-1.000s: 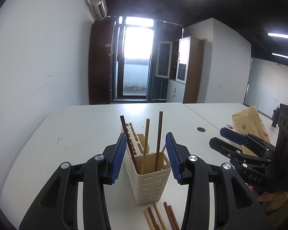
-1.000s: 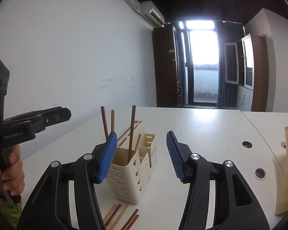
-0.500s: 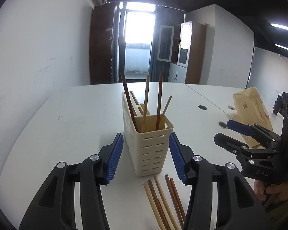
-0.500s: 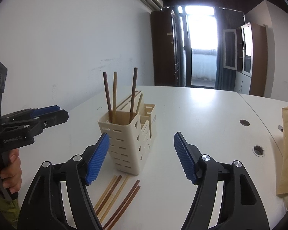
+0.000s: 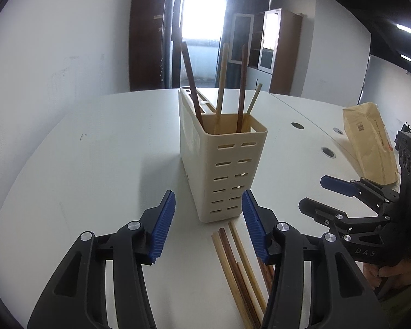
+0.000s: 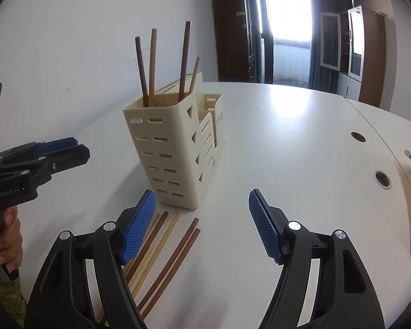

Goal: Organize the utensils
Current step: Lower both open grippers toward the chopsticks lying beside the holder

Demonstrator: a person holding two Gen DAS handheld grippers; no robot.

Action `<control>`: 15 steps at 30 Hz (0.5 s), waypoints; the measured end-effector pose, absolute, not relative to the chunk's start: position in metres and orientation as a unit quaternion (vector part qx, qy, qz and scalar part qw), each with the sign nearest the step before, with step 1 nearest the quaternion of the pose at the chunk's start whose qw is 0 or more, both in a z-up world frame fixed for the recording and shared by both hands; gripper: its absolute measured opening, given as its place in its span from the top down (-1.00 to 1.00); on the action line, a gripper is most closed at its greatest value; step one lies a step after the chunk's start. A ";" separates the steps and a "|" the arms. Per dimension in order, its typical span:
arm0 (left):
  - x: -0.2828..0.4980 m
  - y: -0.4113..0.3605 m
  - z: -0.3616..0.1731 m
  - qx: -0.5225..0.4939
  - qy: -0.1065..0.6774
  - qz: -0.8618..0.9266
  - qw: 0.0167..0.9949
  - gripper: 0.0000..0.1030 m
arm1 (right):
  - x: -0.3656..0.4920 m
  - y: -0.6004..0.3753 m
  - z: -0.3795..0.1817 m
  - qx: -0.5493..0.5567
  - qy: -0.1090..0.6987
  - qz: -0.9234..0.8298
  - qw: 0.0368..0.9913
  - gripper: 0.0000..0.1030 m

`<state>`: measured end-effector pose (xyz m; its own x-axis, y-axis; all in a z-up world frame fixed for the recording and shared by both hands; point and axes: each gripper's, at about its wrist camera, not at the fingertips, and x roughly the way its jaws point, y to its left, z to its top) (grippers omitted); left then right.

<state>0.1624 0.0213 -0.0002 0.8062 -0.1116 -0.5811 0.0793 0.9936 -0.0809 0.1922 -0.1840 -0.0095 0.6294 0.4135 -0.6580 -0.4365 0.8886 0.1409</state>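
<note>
Both grippers empty w/ jaws apart: left gripper point(image 5: 208, 224) narrower, right gripper point(image 6: 202, 224) wider. Loose chopsticks point(image 6: 161, 249) lie flat on white table point(image 6: 287, 137) just below the tips, long axis running roughly along the fingers toward the cream utensil holder point(image 6: 172, 148). Left sits nearly over them; right's left pad overlaps the bundle. Either could reach, prob. left nearer.

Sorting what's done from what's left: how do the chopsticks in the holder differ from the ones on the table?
The chopsticks in the holder stand nearly upright, leaning a little; the chopsticks on the table lie flat. Four stand in the holder, spread apart; those on the table lie side by side by its base, their count partly hidden by the grippers. Both groups mix dark brown and pale sticks, and neither is gripped.
</note>
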 end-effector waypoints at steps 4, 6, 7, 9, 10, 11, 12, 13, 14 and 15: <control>0.171 0.025 -0.015 -0.033 0.326 -0.054 0.943 0.02 | 0.195 -0.178 -0.024 -0.022 0.379 0.233 0.895 -0.37; 0.175 0.024 -0.023 -0.032 0.334 -0.056 0.940 0.02 | 0.196 -0.176 -0.029 -0.023 0.387 0.230 0.893 -0.37; 0.177 0.024 -0.026 -0.032 0.339 -0.057 0.939 0.02 | 0.197 -0.176 -0.032 -0.024 0.392 0.229 0.891 -0.37; 0.181 0.022 -0.034 -0.030 0.347 -0.059 0.935 0.03 | 0.200 -0.175 -0.040 -0.024 0.402 0.225 0.887 -0.37; 0.183 0.022 -0.038 -0.029 0.351 -0.058 0.934 0.03 | 0.202 -0.175 -0.044 -0.022 0.408 0.223 0.885 -0.37; 0.185 0.022 -0.041 -0.027 0.354 -0.058 0.933 0.04 | 0.204 -0.175 -0.048 -0.021 0.412 0.222 0.883 -0.37; 0.187 0.023 -0.044 -0.027 0.358 -0.058 0.931 0.05 | 0.205 -0.174 -0.051 -0.021 0.416 0.221 0.882 -0.37; 0.189 0.023 -0.047 -0.028 0.361 -0.059 0.930 0.05 | 0.207 -0.174 -0.053 -0.021 0.420 0.219 0.881 -0.37; 0.191 0.024 -0.050 -0.029 0.366 -0.058 0.928 0.06 | 0.208 -0.173 -0.057 -0.022 0.423 0.219 0.879 -0.37; 0.193 0.024 -0.053 -0.029 0.370 -0.058 0.927 0.08 | 0.209 -0.172 -0.059 -0.023 0.426 0.219 0.877 -0.37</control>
